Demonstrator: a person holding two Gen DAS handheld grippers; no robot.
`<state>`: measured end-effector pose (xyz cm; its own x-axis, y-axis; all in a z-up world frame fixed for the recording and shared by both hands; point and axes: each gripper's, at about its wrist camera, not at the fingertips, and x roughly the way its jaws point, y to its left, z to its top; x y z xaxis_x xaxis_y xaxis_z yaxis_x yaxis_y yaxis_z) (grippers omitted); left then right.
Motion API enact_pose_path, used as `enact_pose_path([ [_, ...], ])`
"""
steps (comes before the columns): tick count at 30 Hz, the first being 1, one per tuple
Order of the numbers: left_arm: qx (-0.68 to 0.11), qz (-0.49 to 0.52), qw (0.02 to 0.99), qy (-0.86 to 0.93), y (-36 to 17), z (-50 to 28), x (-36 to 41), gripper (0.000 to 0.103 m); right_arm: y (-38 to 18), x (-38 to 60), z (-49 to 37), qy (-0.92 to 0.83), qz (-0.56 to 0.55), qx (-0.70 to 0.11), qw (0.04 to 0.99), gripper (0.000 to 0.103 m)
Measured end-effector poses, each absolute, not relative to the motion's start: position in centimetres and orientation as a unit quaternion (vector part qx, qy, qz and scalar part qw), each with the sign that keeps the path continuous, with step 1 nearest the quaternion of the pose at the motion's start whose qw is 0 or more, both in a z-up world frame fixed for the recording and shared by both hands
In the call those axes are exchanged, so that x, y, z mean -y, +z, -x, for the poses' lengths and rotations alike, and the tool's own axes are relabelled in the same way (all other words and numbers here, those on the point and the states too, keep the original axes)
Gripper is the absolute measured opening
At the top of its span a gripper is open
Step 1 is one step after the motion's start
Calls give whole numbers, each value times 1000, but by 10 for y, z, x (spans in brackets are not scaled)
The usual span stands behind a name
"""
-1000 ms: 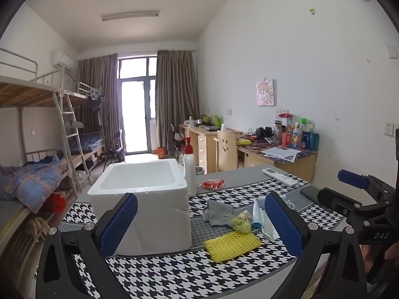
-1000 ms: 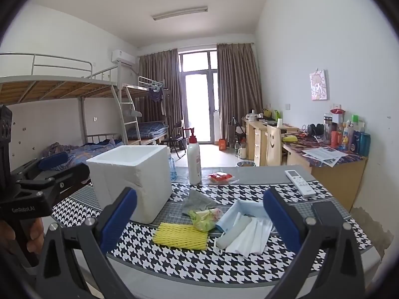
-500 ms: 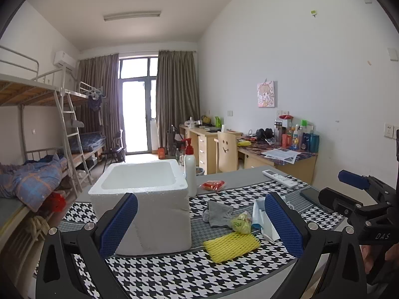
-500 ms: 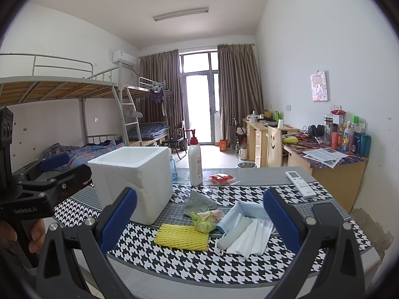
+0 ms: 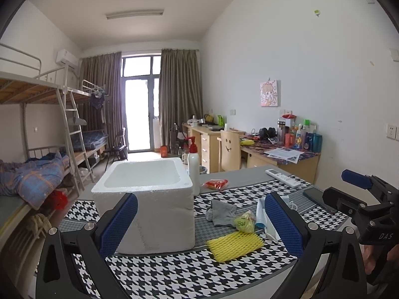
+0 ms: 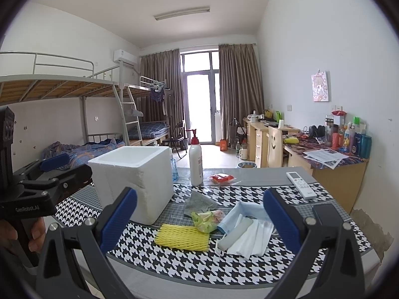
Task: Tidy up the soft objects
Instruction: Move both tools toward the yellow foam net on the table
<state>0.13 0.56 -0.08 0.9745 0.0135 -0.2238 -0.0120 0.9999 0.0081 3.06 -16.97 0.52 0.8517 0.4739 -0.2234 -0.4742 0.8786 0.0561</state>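
Right, one white foam box [image 6: 134, 177] on the houndstooth worktop [image 6: 199, 264], one yellow mesh sleeve [image 6: 182, 236], one grey cloth [image 6: 199, 203], one crumpled green bag [image 6: 205, 220] beside it, left tool [image 5: 199, 226] and right tool [image 6: 199, 221] both spread wide, holding nothing.

"DAS" reads in pale letters on the black body of the right gripper [image 5: 377, 235] at the left wrist view's edge, and "GenRobot.AI" runs along the black body of the left gripper [image 6: 27, 208] (small print, but legible) opposite.
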Motion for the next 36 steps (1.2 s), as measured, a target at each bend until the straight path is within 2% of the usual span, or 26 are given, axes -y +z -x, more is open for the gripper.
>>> enact_pose_path([
  [24, -116, -10, 993, -8, 0, -6, -1, 102, 7, 175, -42, 246, -3, -124, 961, 102],
  [36, -144, -15, 989, -27, -11, -29, 1, 102, -2, 179, -70, 225, -6, -157, 962, 102],
])
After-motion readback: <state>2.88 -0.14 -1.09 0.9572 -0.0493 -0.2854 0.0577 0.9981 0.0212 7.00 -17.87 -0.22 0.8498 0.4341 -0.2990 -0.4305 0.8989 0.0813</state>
